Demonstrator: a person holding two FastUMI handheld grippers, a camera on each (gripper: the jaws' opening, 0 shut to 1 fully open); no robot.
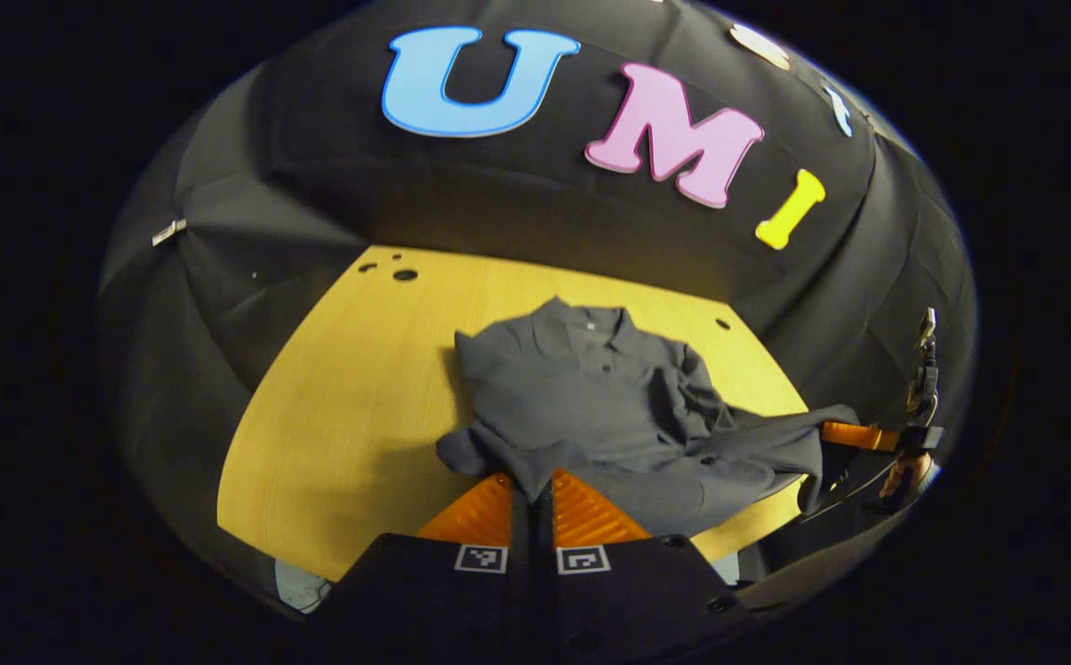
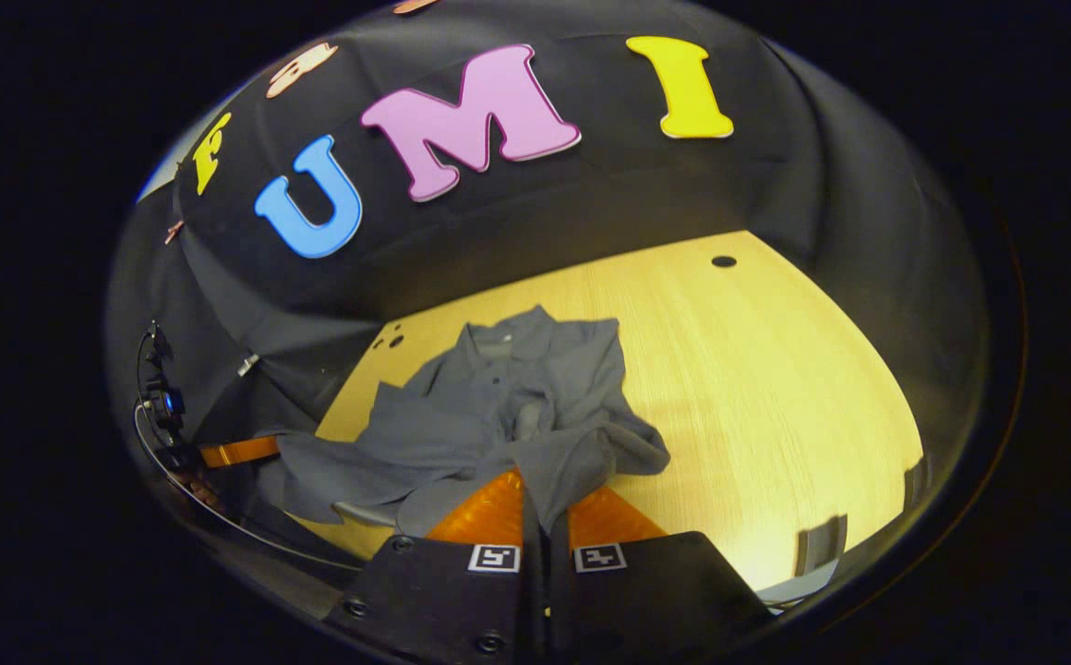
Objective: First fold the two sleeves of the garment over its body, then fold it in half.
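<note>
Pinching grey polo shirt [image 1: 591,397] hem: left gripper [image 1: 532,489] clamping cloth | right gripper [image 2: 545,494] clamping cloth | shirt lying rumpled on wooden table [image 2: 776,388], collar far

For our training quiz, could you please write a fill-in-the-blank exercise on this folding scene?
1. The grey shirt lies on a ____ wooden table.
2. The left gripper is shut on the shirt's ____ edge.
3. The right gripper is ____ on the shirt's cloth.
4. The collar points toward the booth's ____.

Missing: yellow; near; shut; wall
</note>
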